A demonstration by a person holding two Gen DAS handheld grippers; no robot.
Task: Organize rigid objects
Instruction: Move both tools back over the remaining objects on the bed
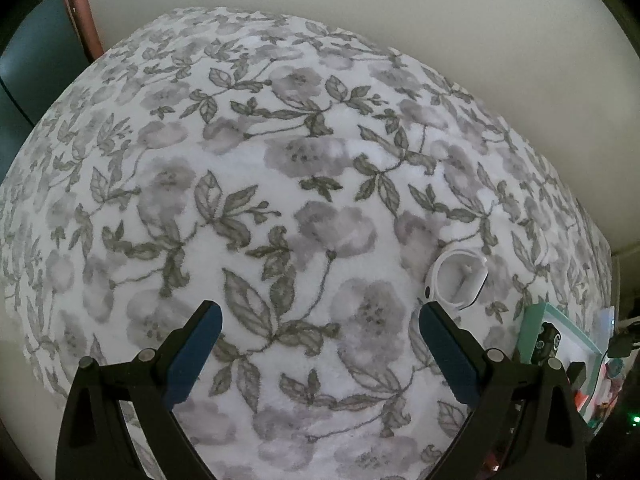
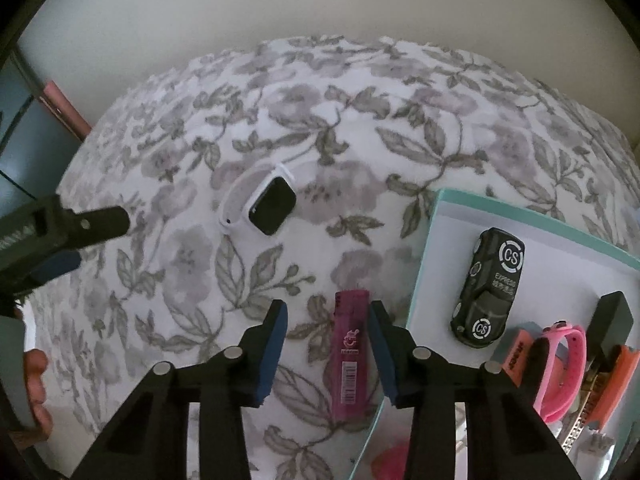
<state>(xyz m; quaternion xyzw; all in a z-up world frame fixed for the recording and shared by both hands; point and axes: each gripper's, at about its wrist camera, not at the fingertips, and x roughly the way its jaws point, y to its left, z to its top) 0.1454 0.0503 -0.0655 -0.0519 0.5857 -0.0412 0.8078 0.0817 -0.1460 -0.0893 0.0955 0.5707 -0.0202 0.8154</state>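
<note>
My right gripper point(image 2: 327, 312) is spread wide over the floral blanket point(image 2: 320, 128), a pink lighter point(image 2: 349, 350) lying between the fingers, touching neither. Just right: a teal-rimmed tray point(image 2: 432, 240) holding a black toy car point(image 2: 490, 284), a pink strap point(image 2: 564, 368) and orange pieces. Far left of the lighter, a white smartwatch point(image 2: 266, 202), black face up. My left gripper point(image 1: 320, 316) is also spread, empty, above bare blanket; its view shows the watch's open band loop, near the right finger. Only the right view shows the lighter and a hand point(image 2: 38, 384) at the left edge.
</note>
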